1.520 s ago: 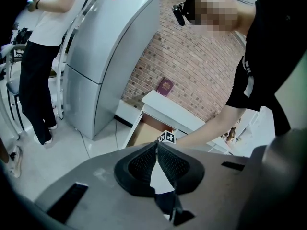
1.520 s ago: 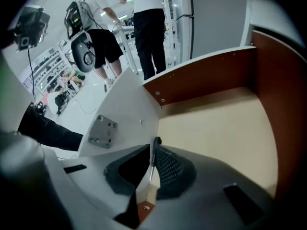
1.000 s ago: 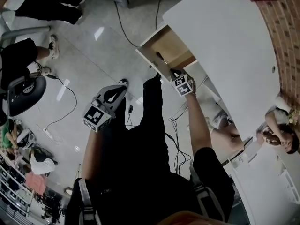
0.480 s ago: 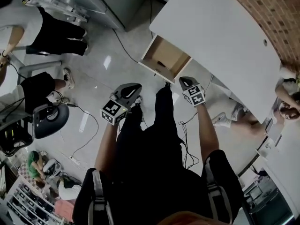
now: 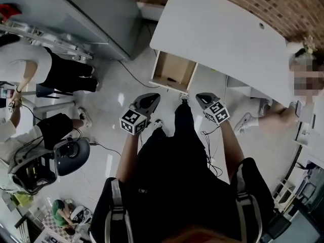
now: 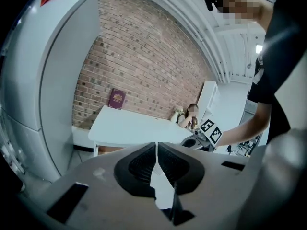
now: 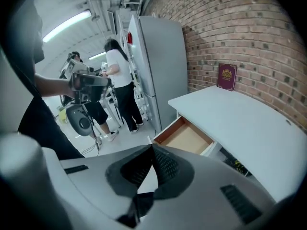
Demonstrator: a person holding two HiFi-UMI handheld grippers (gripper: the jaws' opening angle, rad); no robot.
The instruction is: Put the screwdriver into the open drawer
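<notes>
The open wooden drawer (image 5: 173,71) hangs out from under the white desk (image 5: 223,34). A small dark thing that looks like the screwdriver (image 5: 171,80) lies inside near its front. My left gripper (image 5: 151,97) and right gripper (image 5: 201,96) hover side by side just short of the drawer, above the floor, both shut and empty. In the right gripper view the shut gripper (image 7: 152,148) points towards the drawer (image 7: 184,137), whose visible floor is bare. The left gripper (image 6: 156,145), also shut, faces the desk (image 6: 129,128) and the brick wall.
A tall grey cabinet (image 5: 96,14) stands left of the desk. A red book (image 7: 226,76) leans on the brick wall. People sit at the left by an office chair (image 5: 71,156), and another person (image 5: 304,77) is at the desk's right end. Cables (image 5: 101,146) cross the floor.
Both grippers have risen and drawn back from the drawer. The right one, which was at the drawer's front edge, now hangs clear of it. The drawer looks smaller and farther away.
</notes>
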